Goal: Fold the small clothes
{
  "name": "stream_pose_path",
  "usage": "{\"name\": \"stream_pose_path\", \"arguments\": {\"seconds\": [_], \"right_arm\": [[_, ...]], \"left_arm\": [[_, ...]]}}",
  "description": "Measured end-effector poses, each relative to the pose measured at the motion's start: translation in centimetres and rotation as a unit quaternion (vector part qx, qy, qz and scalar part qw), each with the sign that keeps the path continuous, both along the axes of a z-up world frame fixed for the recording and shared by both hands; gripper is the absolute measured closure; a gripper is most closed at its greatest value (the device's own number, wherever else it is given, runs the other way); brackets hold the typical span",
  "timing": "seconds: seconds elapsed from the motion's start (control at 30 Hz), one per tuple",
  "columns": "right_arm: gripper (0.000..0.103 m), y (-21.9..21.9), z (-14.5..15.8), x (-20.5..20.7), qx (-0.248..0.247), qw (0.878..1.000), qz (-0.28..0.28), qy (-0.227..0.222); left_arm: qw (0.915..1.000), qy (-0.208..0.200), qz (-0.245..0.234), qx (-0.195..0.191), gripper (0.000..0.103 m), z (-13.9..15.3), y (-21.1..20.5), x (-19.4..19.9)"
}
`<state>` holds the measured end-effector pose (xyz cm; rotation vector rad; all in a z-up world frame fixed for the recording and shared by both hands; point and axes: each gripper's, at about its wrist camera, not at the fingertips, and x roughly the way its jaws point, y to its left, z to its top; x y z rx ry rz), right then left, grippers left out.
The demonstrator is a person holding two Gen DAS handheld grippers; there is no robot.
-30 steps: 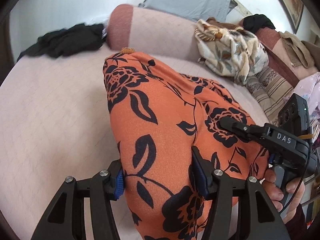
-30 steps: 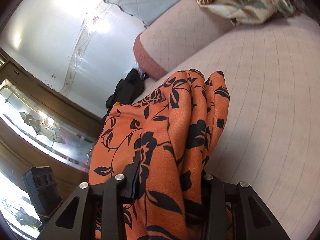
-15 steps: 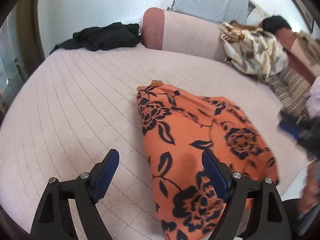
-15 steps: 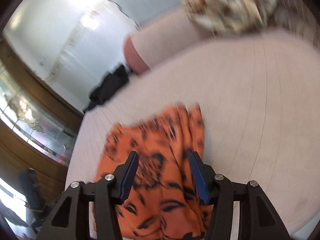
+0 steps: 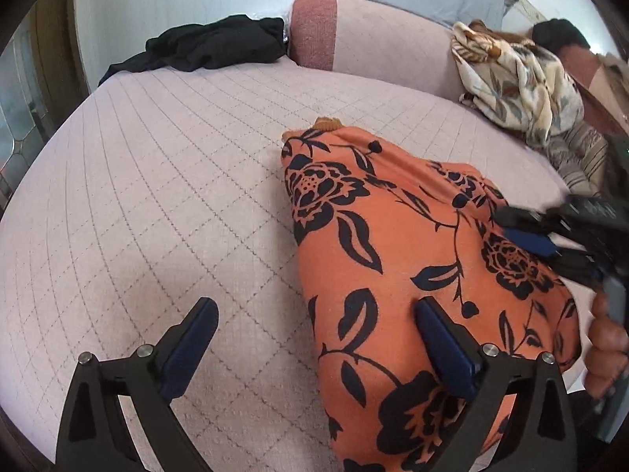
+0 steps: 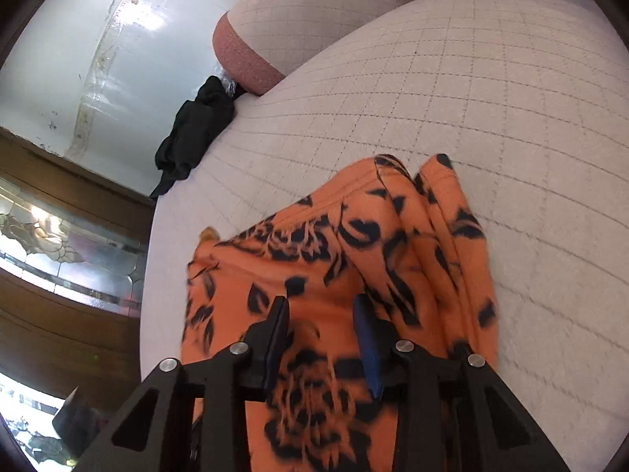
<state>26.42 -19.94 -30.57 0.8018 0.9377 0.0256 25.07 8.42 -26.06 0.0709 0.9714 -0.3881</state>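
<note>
One orange garment (image 5: 393,259) lying on quilted bed (image 5: 157,196), black floral print, bunched into long folded heap, near front edge. One black garment (image 5: 212,45) sitting at far edge. One patterned heap (image 5: 515,82) resting by bolster (image 5: 377,43). Left gripper (image 5: 314,338) spreading wide, released, one finger over cloth. Right gripper (image 6: 320,338) narrowing above cloth; grasp unclear.

The orange garment (image 5: 393,259) with black roses and leaves lies folded into a longish bundle on the pale quilted bed (image 5: 157,196), near the front edge, right of centre, a bit rumpled.
</note>
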Motion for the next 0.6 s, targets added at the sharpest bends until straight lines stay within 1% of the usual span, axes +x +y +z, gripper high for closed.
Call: {"name": "stream_pose_path", "arguments": {"seconds": [0.07, 0.13, 0.17, 0.23, 0.27, 0.3, 0.33, 0.37, 0.43, 0.47, 0.53, 0.6], "right_arm": [[0.065, -0.1, 1.2, -2.2, -0.013, 1.000, 0.006, -0.004], [0.064, 0.2, 2.6, -5.4, -0.016, 0.999, 0.016, -0.027], [0.064, 0.3, 3.0, -6.5, -0.015, 0.999, 0.017, -0.034], [0.064, 0.8, 2.8, -8.7, -0.025, 0.999, 0.019, -0.032], [0.065, 1.3, 2.0, -9.4, -0.039, 0.999, 0.023, -0.021], [0.064, 1.8, 0.9, -9.9, -0.046, 0.998, 0.031, -0.012], [0.064, 2.1, 0.1, -10.4, -0.050, 0.998, 0.031, -0.018], [0.065, 2.3, 0.4, -10.6, -0.055, 0.998, 0.026, -0.026], [0.065, 2.6, 1.9, -10.6, -0.057, 0.998, 0.032, 0.001], [0.065, 2.7, 2.7, -10.8, -0.055, 0.998, 0.034, 0.004], [0.065, 2.6, 4.8, -11.8, -0.065, 0.997, 0.032, -0.018], [0.065, 2.7, 7.4, -13.2, -0.096, 0.994, 0.022, -0.047]], "left_arm": [[0.9995, -0.027, -0.004, 0.014, 0.003, 0.9, -0.1, -1.3], [0.9973, -0.063, -0.013, 0.034, 0.003, 2.0, -0.7, -2.9], [0.9948, -0.089, -0.023, 0.044, 0.003, 2.6, -1.1, -4.4], [0.9909, -0.111, -0.036, 0.068, 0.002, 2.4, -2.1, -6.1], [0.9885, -0.107, -0.044, 0.097, 0.002, 1.6, -2.9, -6.7], [0.9865, -0.087, -0.056, 0.127, 0.002, 0.3, -3.7, -7.0], [0.9856, -0.069, -0.064, 0.141, 0.002, -0.6, -4.0, -7.1], [0.9859, -0.063, -0.065, 0.141, 0.002, -0.8, -4.0, -7.5], [0.9873, -0.081, -0.055, 0.125, 0.002, 0.7, -3.2, -8.6], [0.9874, -0.092, -0.049, 0.119, 0.002, 1.9, -2.8, -9.0], [0.9860, -0.117, -0.034, 0.114, 0.002, 4.0, -2.3, -9.8], [0.9827, -0.149, -0.021, 0.108, 0.002, 7.0, -2.1, -10.6]]}}
